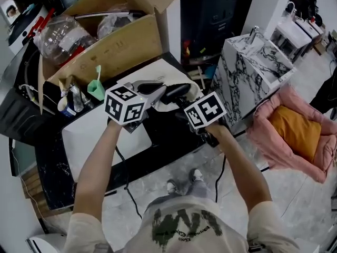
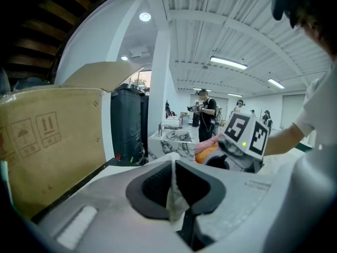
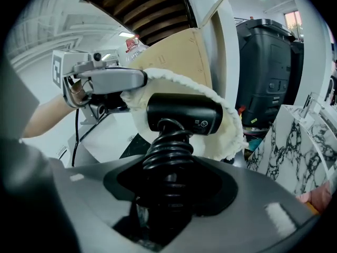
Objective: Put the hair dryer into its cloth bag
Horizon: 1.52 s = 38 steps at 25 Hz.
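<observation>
a cardboard box (image 1: 121,44) stands at the dark table (image 1: 52,167), near a marble-patterned stand (image 1: 253,75) and pink floor cushion (image 1: 274,136).

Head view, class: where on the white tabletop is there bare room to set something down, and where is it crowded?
Free: the white tabletop, near-left, between the green cup and the dark front edge. Crowded: the far-left edge, toiletries against the brown cardboard box; the middle, under the black hair dryer and white cloth bag.

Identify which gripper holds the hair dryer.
The right gripper: it clamps the black hair dryer by its cord-wrapped handle; the left gripper pinches the white cloth bag.
</observation>
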Available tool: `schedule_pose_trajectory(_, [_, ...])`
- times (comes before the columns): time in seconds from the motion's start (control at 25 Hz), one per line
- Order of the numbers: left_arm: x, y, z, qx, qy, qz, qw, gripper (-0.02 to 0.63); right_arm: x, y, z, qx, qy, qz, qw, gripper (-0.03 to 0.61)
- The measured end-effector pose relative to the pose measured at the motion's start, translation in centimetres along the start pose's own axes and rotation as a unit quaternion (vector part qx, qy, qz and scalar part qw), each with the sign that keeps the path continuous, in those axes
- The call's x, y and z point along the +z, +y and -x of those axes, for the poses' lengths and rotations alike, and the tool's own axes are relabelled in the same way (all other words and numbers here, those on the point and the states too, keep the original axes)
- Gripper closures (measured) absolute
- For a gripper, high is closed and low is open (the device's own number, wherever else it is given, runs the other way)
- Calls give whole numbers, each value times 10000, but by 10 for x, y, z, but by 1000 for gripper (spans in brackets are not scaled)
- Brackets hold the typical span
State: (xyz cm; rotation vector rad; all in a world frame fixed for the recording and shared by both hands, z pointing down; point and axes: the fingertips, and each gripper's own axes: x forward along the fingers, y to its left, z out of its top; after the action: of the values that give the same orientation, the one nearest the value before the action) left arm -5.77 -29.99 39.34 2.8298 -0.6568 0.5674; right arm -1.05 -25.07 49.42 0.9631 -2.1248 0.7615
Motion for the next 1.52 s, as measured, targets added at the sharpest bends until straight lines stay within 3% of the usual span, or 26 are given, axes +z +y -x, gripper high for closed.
schedule_pose_trajectory(0.72, [-6, -29, 1, -581, -21, -89, 9983, 586, 23, -11, -31, 176, 346, 232, 9990, 327])
schedule_pose_trajectory(1.2, [-8, -39, 2, -622, -327, 262, 9972, 586, 36, -23, -46, 126, 151, -268, 9994, 327])
schedule_pose_trajectory(1.52, [-14, -34, 6, -468, -332, 382, 9976, 586, 48, -29, -58, 89, -97, -853, 9963, 327])
